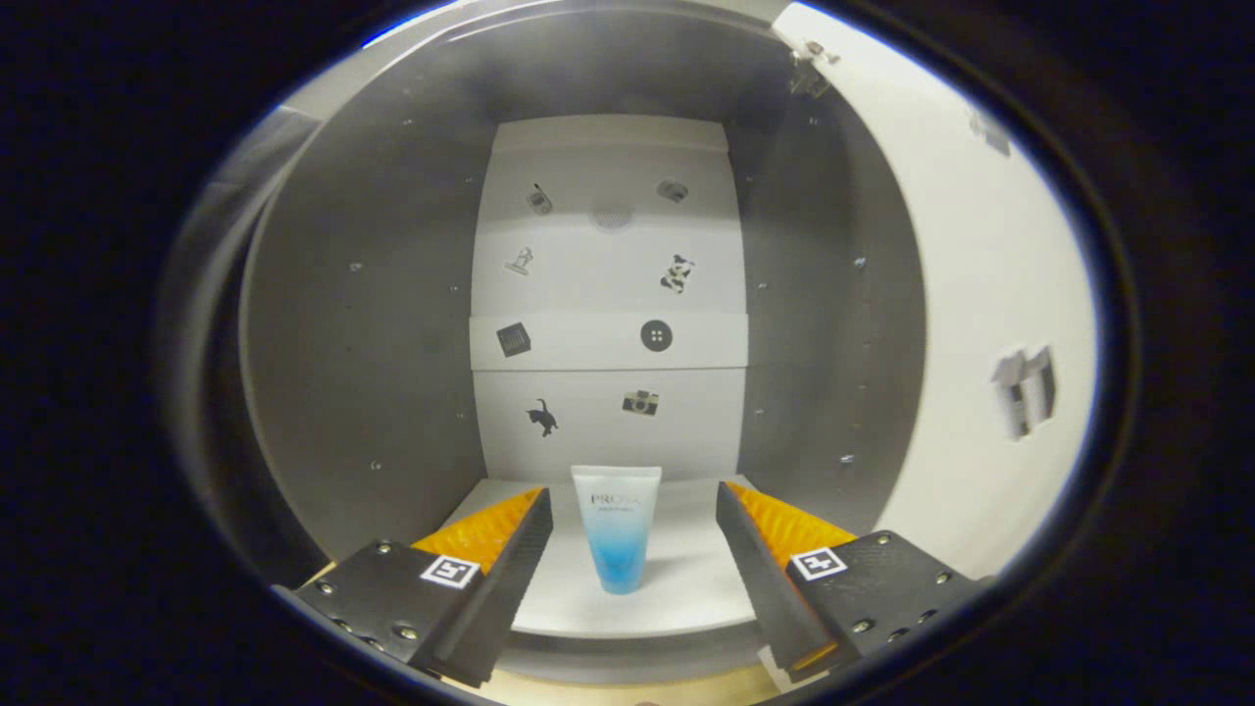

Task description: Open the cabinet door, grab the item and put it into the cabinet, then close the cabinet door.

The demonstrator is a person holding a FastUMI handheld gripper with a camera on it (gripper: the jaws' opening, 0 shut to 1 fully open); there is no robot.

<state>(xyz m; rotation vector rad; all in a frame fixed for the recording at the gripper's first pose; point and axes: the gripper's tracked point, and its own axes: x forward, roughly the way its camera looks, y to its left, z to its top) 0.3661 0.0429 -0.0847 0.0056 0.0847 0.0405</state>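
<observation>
A small tube, white fading to blue, stands cap-down on the white floor of the cabinet. It is between my two fingers, and neither touches it. My gripper is open, with a clear gap on each side of the tube. The cabinet's grey side walls rise to left and right. Its white back panel carries several small stickers. The white door is swung open at the right, hinged near the top.
A horizontal white strip crosses the back panel halfway up. The cabinet floor's front edge lies just below my fingers, with a light wooden surface beneath it.
</observation>
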